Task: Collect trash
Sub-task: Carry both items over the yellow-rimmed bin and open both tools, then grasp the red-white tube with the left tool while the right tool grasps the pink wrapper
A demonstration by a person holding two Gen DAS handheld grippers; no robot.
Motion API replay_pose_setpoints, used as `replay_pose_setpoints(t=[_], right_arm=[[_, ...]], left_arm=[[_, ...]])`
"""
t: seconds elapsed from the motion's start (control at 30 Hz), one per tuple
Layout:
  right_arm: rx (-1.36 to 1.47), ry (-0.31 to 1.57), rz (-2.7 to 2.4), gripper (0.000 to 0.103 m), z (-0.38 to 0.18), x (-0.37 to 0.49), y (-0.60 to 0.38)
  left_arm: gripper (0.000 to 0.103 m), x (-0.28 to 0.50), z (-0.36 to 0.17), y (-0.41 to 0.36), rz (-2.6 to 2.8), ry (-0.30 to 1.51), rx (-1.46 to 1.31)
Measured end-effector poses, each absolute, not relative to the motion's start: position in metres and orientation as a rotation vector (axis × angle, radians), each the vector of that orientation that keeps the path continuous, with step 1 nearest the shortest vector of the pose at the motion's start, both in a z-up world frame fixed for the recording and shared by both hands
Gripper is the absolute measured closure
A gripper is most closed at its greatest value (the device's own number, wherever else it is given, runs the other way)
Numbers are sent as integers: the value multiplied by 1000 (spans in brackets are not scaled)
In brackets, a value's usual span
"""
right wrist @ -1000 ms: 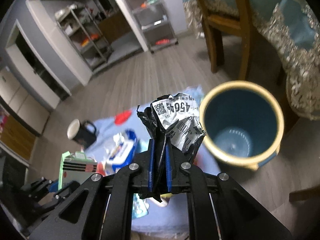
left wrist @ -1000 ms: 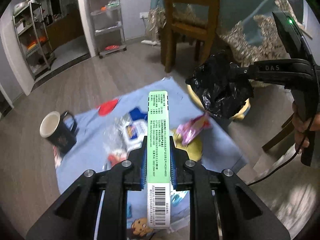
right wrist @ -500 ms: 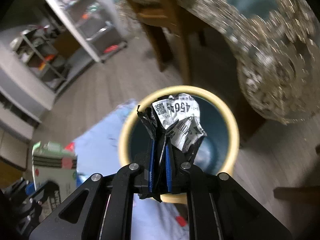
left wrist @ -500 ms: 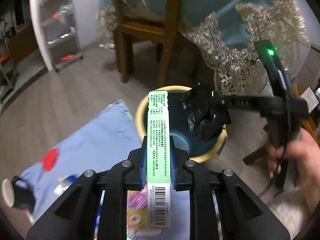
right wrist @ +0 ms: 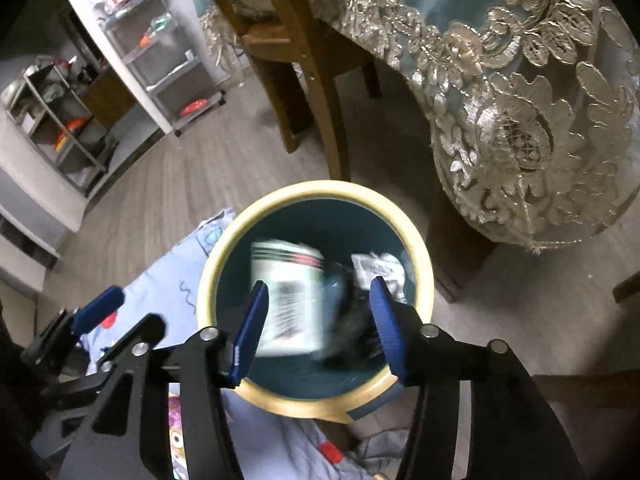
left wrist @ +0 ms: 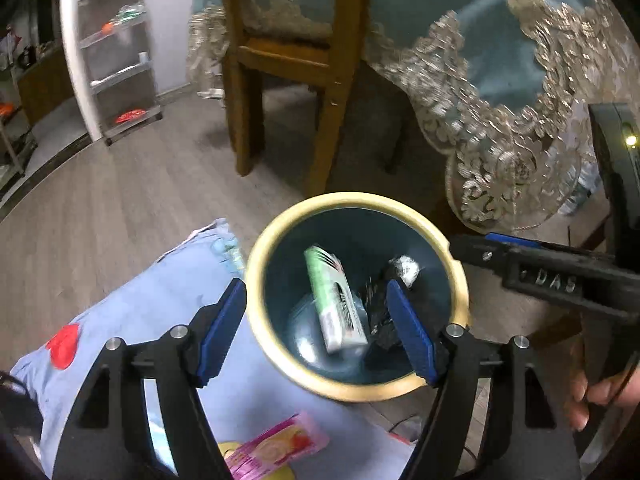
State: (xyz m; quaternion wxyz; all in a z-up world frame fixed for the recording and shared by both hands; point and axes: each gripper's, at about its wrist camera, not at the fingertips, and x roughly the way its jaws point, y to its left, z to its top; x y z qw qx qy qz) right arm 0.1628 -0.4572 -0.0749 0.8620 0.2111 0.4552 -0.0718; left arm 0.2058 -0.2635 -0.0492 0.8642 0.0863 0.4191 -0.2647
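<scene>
I have both jaws just opened and empty above the bin (left wrist: 456, 280). The green carton (left wrist: 334, 300) and crumpled wrapper (left wrist: 404, 266) lie inside it. The pink packet (left wrist: 276, 446), probably next, lies on the blue cloth (left wrist: 160, 280) beside the bin, nearer my left gripper (left wrist: 316, 328) than my right gripper (right wrist: 318, 320).

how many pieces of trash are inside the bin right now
2: a green and white box near the middle of the bin, and a crumpled black wrapper beside it, toward the right. Anything beneath them is hidden.
</scene>
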Motion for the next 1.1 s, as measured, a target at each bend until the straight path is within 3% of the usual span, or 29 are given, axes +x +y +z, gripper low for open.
replay_pose_setpoints(t=[0.13, 0.2, 0.4, 0.5, 0.77, 1.1], right_arm=[[437, 940, -141, 34, -63, 160, -451], [415, 920, -132, 25, -52, 159, -446], [365, 862, -97, 13, -24, 145, -423], [335, 848, -48, 11, -14, 136, -401], [285, 809, 89, 7, 5, 108, -326], [293, 921, 82, 7, -32, 92, -280]], left_arm=[[22, 195, -32, -227, -499, 861, 131], [21, 185, -23, -209, -477, 846, 143], [17, 143, 9, -146, -400, 800, 209], [11, 124, 24, -106, -354, 776, 196], [7, 88, 30, -1, -201, 793, 76], [6, 68, -4, 47, -114, 813, 97]])
